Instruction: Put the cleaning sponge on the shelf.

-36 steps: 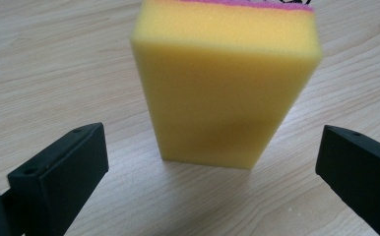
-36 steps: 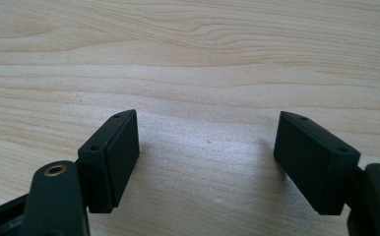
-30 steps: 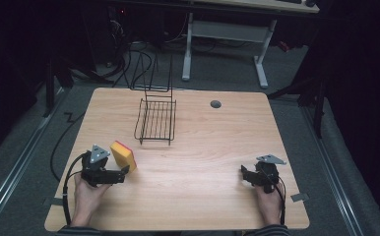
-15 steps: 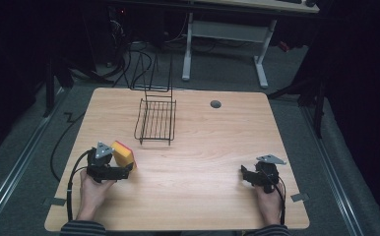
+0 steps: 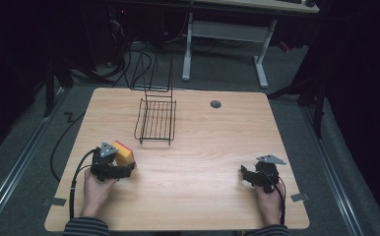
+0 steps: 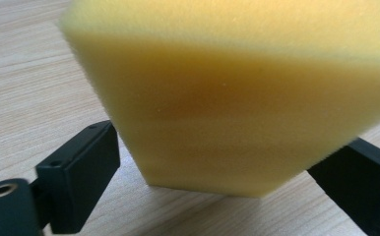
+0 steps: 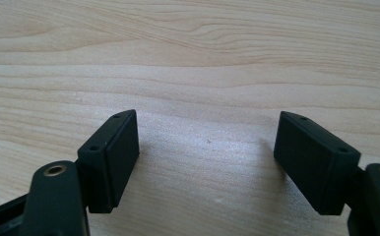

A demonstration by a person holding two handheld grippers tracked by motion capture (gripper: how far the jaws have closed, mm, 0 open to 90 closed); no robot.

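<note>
Two grippers: I hold one in each hand at the near edge of the table (image 5: 198, 147), well apart from each other.
Left gripper (image 5: 125, 169): my black jaws have just been closing and now sit against both sides of the sponge (image 5: 123, 153), clamped on it; in the left gripper view the foam tapers where they bear on it.
Sponge: a soft block of yellow foam with a fine, porous grain and a thin red layer on top, seen from above; it sits at the near left of the table, its lower edge close to the wood.
Right gripper (image 5: 244, 173): my jaws stand apart with bare wood between them; the pads (image 7: 121, 147) are flat, matte black blocks with small screw holes.
Wire rack (image 5: 156, 118): thin dark rods forming a shallow tray with an upright back frame, standing at the far middle of the table, apart from the sponge.
Table: pale wood laminate with long streaked grain, rounded corners, and a small round grey cap (image 5: 215, 104) near the far edge.
Room: dim, grey carpet, loose black cables (image 5: 143, 59) behind the table, a white desk frame (image 5: 227, 32) beyond.
</note>
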